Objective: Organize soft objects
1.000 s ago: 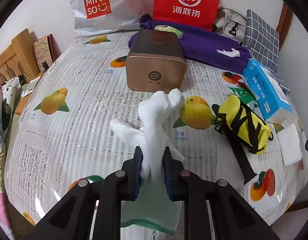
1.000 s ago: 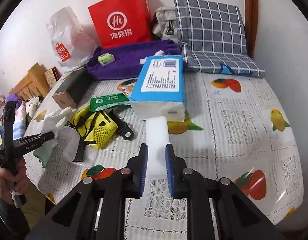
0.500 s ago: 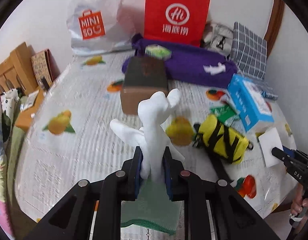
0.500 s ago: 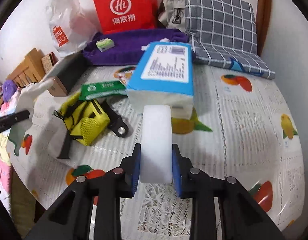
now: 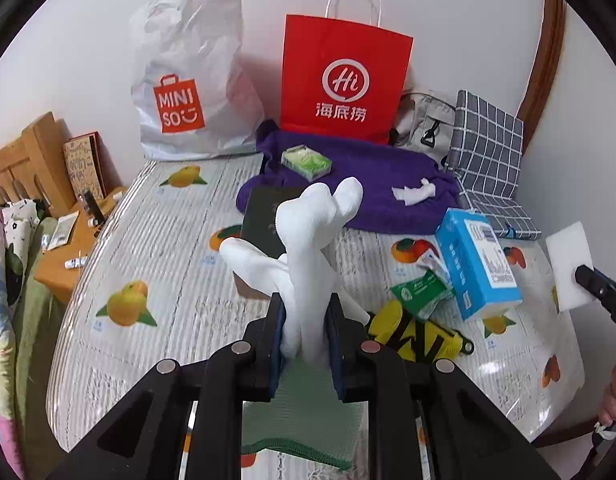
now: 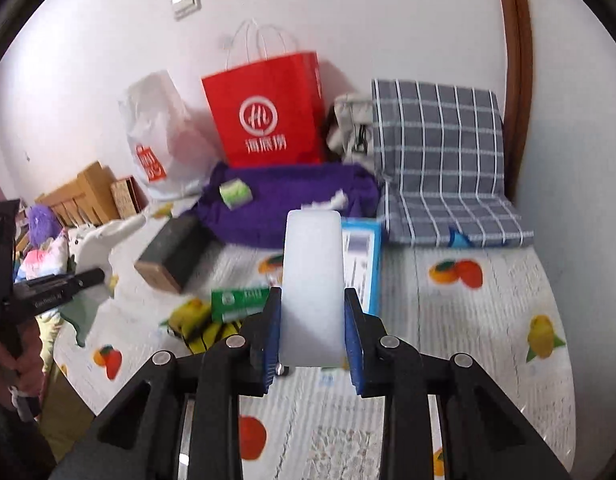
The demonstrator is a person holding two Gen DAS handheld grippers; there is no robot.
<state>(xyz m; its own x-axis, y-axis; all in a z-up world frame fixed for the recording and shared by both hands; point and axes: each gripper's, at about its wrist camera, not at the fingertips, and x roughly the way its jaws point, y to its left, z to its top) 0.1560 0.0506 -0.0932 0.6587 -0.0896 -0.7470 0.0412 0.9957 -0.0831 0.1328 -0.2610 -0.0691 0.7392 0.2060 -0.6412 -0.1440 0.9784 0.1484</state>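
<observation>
Much bare table [image 5: 167, 248] lies left of the box [image 5: 263, 216]; left gripper [image 5: 305, 332] pinches a sock [image 5: 308, 240], right gripper [image 6: 312, 328] clamps a sponge [image 6: 312, 280].

A white cotton glove [image 5: 308, 248] sits between blue-padded black fingers [image 5: 276, 344]; ahead lie a fruit-printed white lace tablecloth [image 5: 167, 264], a purple fleece blanket [image 5: 372, 176] and a red paper bag [image 5: 344, 80].

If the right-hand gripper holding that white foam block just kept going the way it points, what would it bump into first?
Probably the blue tissue pack lying right behind the white sponge block that the right gripper holds; depth is hard to judge.
</observation>
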